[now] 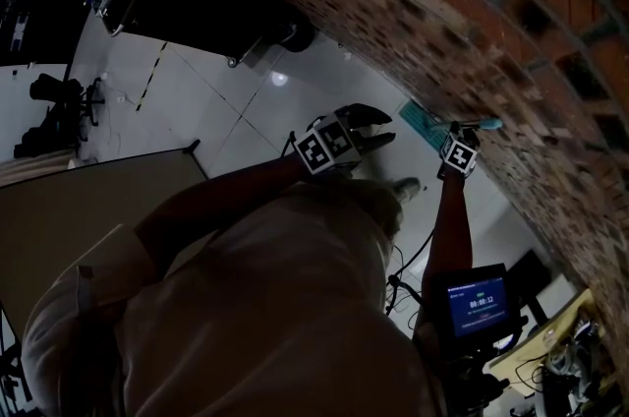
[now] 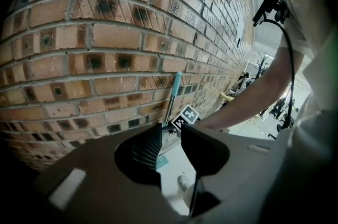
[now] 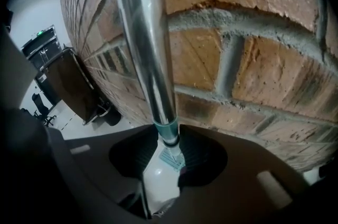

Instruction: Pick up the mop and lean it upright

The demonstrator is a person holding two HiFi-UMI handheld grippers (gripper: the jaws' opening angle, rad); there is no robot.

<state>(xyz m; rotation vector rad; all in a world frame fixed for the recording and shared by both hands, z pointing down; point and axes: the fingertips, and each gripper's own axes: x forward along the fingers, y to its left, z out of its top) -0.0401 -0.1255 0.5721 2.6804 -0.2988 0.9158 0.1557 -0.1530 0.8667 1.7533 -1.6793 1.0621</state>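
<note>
My right fingers [image 3: 196, 150] are clenched on the mop handle [image 3: 147, 33]. It runs from bottom to top through the frame's centre, near upright and close against the brick wall [image 3: 253, 59]. My left fingers [image 2: 147, 146] are released and empty, just left of it. The mop head [image 1: 426, 122] rests on the pale tiled floor [image 1: 246, 100] at the wall's foot.

Head view: I get it dim; the pale tiled floor [image 1: 197, 100] is brightest.
Gripper views: brighter; the red brick wall [image 2: 105, 33] bows at the edges.
Glare: streaks on the shiny silver metal pole [image 3: 145, 33].
</note>
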